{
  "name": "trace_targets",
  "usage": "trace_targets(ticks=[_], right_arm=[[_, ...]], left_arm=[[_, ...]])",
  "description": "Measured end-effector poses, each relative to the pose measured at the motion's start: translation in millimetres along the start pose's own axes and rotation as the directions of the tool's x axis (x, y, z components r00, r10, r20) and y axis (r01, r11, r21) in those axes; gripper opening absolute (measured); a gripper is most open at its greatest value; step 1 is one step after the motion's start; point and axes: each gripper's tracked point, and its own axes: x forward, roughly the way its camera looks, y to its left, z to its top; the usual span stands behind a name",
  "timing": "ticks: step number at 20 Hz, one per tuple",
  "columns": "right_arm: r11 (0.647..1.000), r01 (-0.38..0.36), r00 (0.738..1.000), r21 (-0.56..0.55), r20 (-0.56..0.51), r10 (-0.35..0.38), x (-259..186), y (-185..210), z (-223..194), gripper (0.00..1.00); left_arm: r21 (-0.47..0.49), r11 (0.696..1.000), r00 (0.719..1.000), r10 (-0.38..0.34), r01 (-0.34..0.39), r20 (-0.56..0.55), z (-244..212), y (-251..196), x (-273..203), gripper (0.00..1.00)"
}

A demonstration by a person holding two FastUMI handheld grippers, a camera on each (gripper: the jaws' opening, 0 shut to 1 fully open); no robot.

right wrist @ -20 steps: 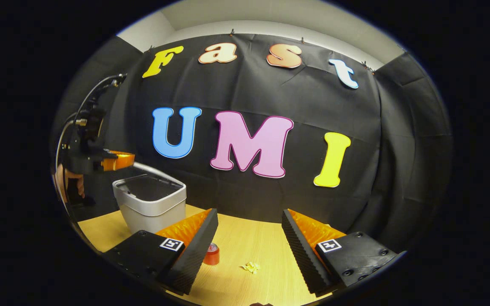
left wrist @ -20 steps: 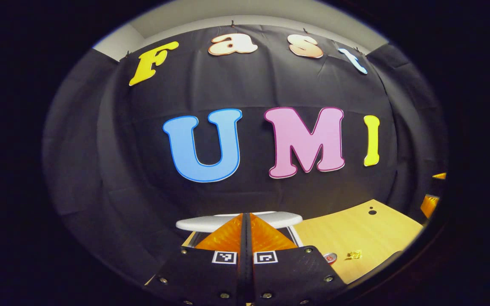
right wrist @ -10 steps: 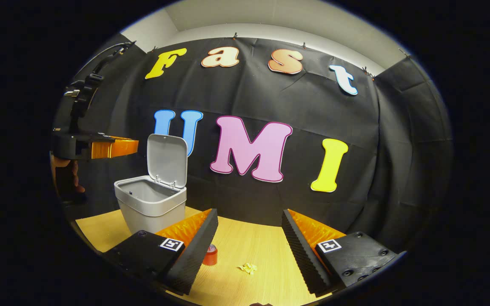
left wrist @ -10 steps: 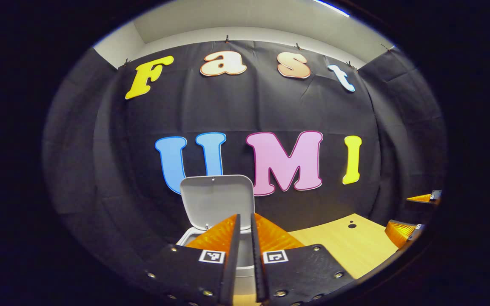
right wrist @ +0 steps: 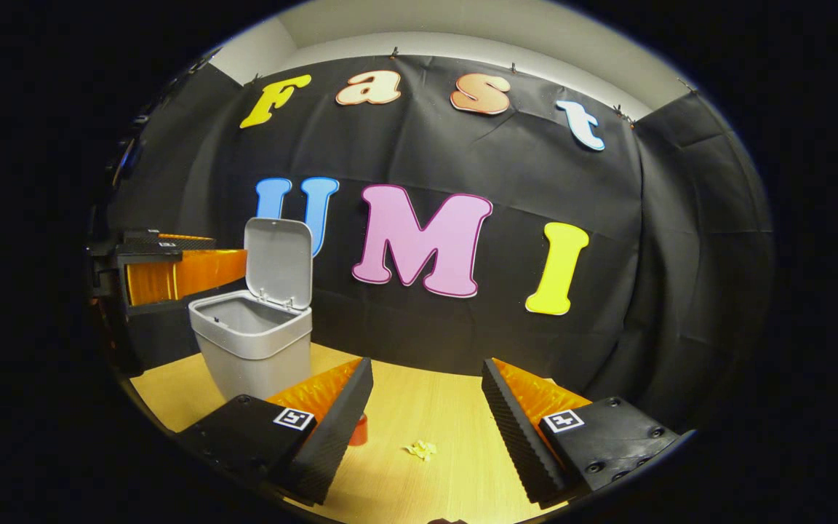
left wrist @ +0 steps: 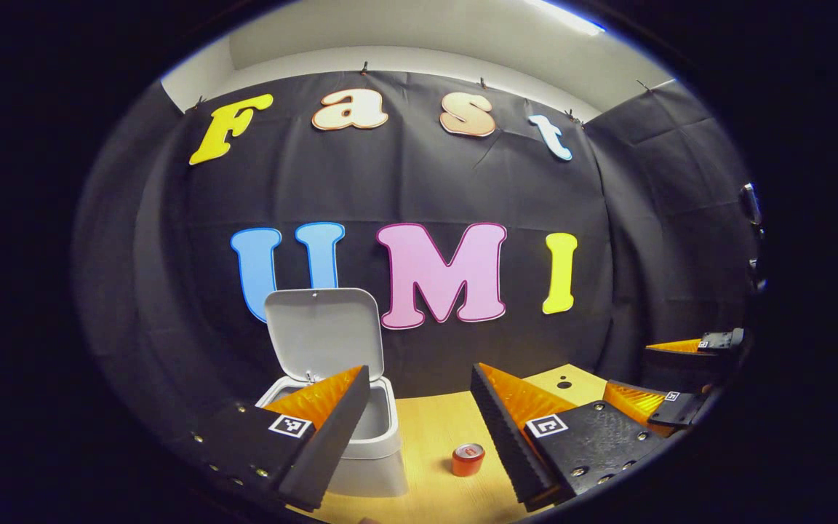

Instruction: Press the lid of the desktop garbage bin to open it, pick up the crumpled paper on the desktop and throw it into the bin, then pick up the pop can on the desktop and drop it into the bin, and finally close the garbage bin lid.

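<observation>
**Wood worktop, bin lid up, both tools gaping**

Pale wood-grain covers the worktop (left wrist: 433, 429), which runs back to a black cloth wall under a plain light ceiling strip.

Left gripper view: the left hand-held gripper (left wrist: 419, 393) has its fingers spread wide with nothing between them. The grey garbage bin (left wrist: 368, 458) stands near the worktop's left edge, partly behind the left finger. Its lid (left wrist: 323, 333) is raised on the far hinge, nearly upright, inner face toward the camera, so the mouth opens straight up. The red pop can (left wrist: 468, 460) stands on end just right of the bin and apart from it, long axis vertical, silver top up. A small dark hole (left wrist: 564, 383) marks the worktop toward its far right corner. At the right margin the other tool's two fingers (left wrist: 681, 375) show well apart.

Right gripper view: the right hand-held gripper (right wrist: 426, 386) is likewise spread and empty, low over the worktop's near edge. The bin (right wrist: 252, 349) sits toward the far left corner, lid (right wrist: 278, 263) tilted slightly back past upright. The can (right wrist: 358, 429) is mostly hidden behind the left finger. The crumpled paper (right wrist: 419, 450), a small yellowish wad, lies on bare wood between the fingers, nearer the front edge, with no clear long axis. The left tool (right wrist: 172, 266) hangs level at the left margin, just beside the raised lid.
</observation>
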Motion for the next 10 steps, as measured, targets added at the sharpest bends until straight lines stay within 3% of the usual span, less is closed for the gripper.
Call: trace_targets(ticks=[4,10], right_arm=[[1.000,0.006,0.998,0.011,-0.057,-0.006,9,-10,-22,0.98],[0.996,-0.057,0.974,0.062,-0.217,0.069,49,-5,-78,0.98]], left_arm=[[-0.004,0.996,0.996,-0.085,0.086,0.032,2,-27,-8,0.92],[-0.047,0.989,0.990,-0.140,0.139,0.002,-13,-50,-15,0.91]])
